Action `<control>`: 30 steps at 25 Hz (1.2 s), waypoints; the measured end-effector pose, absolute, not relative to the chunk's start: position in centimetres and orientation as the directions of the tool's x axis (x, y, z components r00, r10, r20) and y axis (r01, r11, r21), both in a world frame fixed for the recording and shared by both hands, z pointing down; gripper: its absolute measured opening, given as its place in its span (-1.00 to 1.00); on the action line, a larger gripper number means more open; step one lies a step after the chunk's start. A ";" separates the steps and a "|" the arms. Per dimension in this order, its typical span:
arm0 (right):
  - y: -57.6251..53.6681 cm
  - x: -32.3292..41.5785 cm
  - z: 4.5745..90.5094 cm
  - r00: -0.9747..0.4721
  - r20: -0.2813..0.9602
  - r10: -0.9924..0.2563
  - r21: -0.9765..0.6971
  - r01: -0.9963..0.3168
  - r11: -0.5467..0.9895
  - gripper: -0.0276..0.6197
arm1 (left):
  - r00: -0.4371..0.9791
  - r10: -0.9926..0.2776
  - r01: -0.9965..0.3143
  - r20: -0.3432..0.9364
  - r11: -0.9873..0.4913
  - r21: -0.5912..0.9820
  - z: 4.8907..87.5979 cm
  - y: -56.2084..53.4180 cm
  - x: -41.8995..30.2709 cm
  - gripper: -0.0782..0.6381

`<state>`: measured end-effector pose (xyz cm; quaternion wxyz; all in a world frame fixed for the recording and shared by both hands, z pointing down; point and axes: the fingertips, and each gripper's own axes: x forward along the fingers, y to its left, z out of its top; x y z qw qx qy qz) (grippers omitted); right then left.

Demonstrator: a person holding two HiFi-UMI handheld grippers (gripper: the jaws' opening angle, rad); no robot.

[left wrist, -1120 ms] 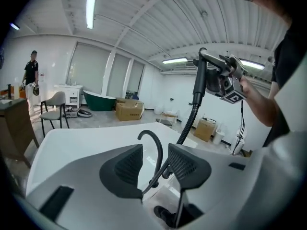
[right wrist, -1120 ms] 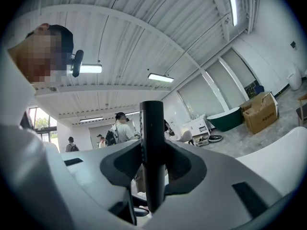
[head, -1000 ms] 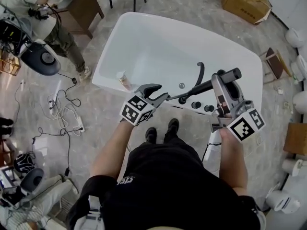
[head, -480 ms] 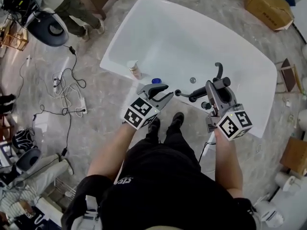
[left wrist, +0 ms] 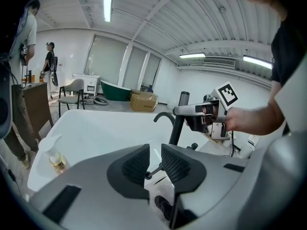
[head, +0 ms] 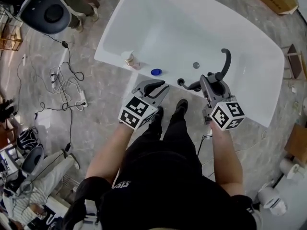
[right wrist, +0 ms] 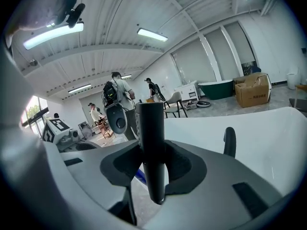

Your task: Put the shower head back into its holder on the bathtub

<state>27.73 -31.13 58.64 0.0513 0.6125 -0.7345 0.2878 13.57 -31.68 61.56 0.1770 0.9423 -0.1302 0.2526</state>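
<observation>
The shower head is a dark, smooth wand, off its holder and carried above the near rim of the bathtub, just beside the curved black spout. The right claw pinches it crosswise on the handle, both pads pressed against the shaft, and the wand stands nearly upright.

It looks rigid and probably fairly light, but the glossy round shaft is likely slippery and could twist in the pads. I judge that any attached hose would tug at its lower end as it goes down. The present mid-handle hold seems sound, since it leaves the lower end free to enter the socket. The holder itself I cannot make out, because the claw and wand cover that stretch of rim.

The left claw hangs near the tub's edge, apart from the wand. Its jaws have just been closing to a narrow slit, with nothing pinched between them. Further along the rim stand a small soap bottle and a blue cap.
</observation>
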 end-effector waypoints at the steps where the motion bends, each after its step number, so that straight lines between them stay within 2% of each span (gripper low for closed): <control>1: -31.3 27.5 59.5 -0.245 0.440 -0.864 -0.356 -0.931 0.082 -0.47 | 0.837 -0.155 -0.338 0.524 -0.901 0.272 62.1 -31.9 13.5 -0.55; 12: -32.3 27.2 66.9 -0.233 0.517 -0.824 -0.353 -0.935 0.043 -0.46 | 0.829 -0.173 -0.376 0.532 -0.876 0.302 66.3 -32.0 12.7 -0.57; 30: -33.3 26.6 77.7 -0.204 0.663 -0.720 -0.317 -0.948 -0.023 -0.46 | 0.814 -0.239 -0.466 0.529 -0.813 0.350 68.2 -31.3 9.3 -0.57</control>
